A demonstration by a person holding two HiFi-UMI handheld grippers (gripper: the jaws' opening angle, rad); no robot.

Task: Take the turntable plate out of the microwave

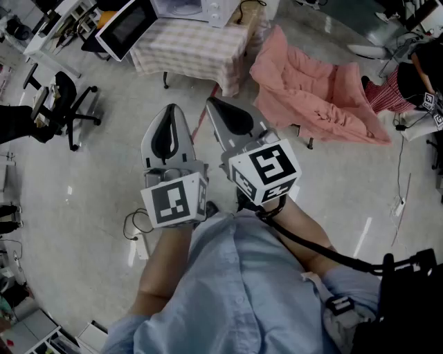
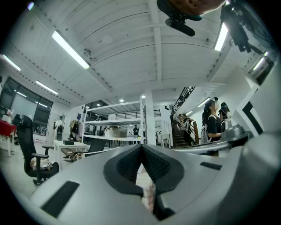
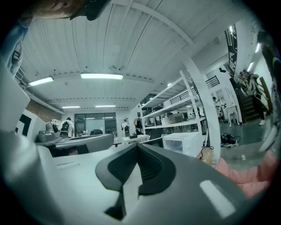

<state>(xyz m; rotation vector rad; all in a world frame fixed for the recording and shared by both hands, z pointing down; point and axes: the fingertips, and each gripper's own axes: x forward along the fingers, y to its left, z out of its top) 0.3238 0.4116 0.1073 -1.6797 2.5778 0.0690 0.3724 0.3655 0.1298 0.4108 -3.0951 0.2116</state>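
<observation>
The white microwave (image 1: 187, 8) stands on a table with a checked cloth (image 1: 190, 48) at the far end of the head view, its dark-windowed door (image 1: 128, 28) swung open to the left. It also shows as a white box (image 3: 182, 143) in the right gripper view. The turntable plate is not visible. My left gripper (image 1: 169, 112) and right gripper (image 1: 216, 105) are held side by side in front of my chest, well short of the table, pointing level towards it. Both are shut with nothing between their jaws; the pads meet at the tips (image 2: 141, 147) (image 3: 137, 147).
A pink cloth (image 1: 311, 90) lies draped over a seat right of the table. A black office chair (image 1: 66, 104) stands at the left. A power strip with cable (image 1: 138, 242) lies on the floor by my feet. Shelving (image 2: 114, 132) and people on stairs (image 2: 210, 123) stand far off.
</observation>
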